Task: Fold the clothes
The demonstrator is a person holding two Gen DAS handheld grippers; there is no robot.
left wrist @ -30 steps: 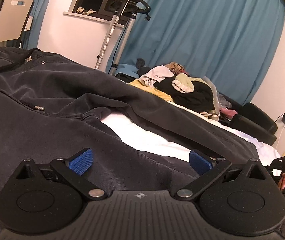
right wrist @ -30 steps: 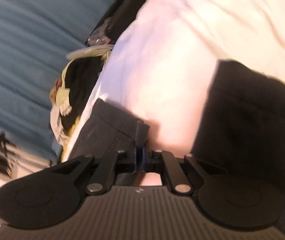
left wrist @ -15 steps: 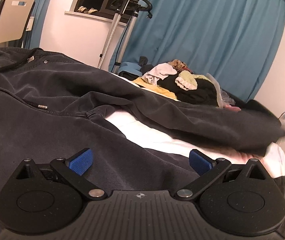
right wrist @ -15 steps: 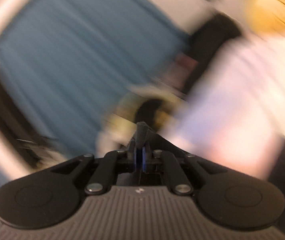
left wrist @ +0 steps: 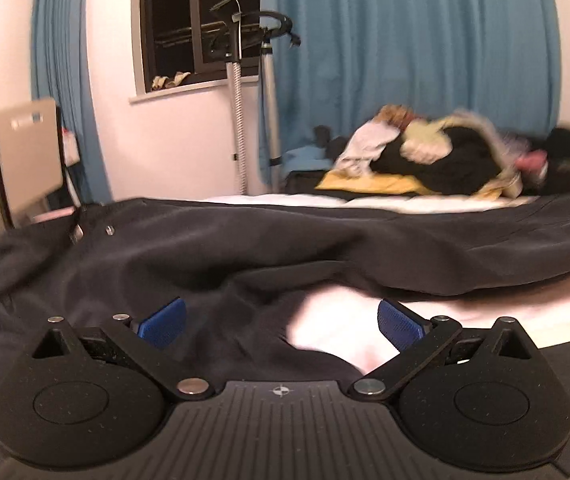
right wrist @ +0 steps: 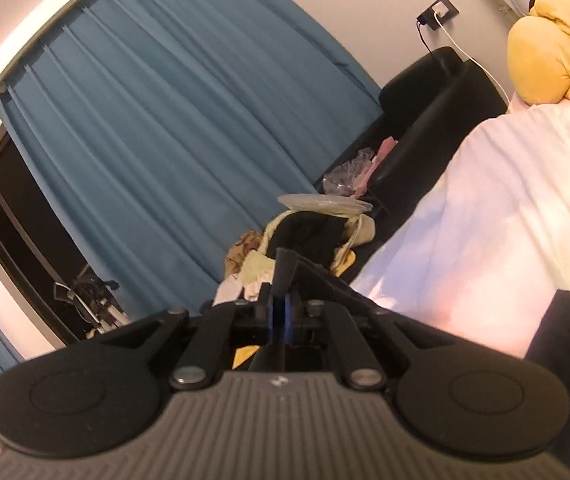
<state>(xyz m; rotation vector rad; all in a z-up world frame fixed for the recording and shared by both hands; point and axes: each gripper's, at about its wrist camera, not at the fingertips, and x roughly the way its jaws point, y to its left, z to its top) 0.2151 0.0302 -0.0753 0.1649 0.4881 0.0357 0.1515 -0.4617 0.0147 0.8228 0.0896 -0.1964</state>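
dark grey hoodie lay spread across white bed sheet, one sleeve stretched to right of left wrist view. left gripper hung low over it w/ blue pads wide apart, jaws just closing a little, nothing pinched btwn them. right gripper was clenched on sleeve end, lifted clear of sheet. clothes pile sat at far bed edge before blue curtain.
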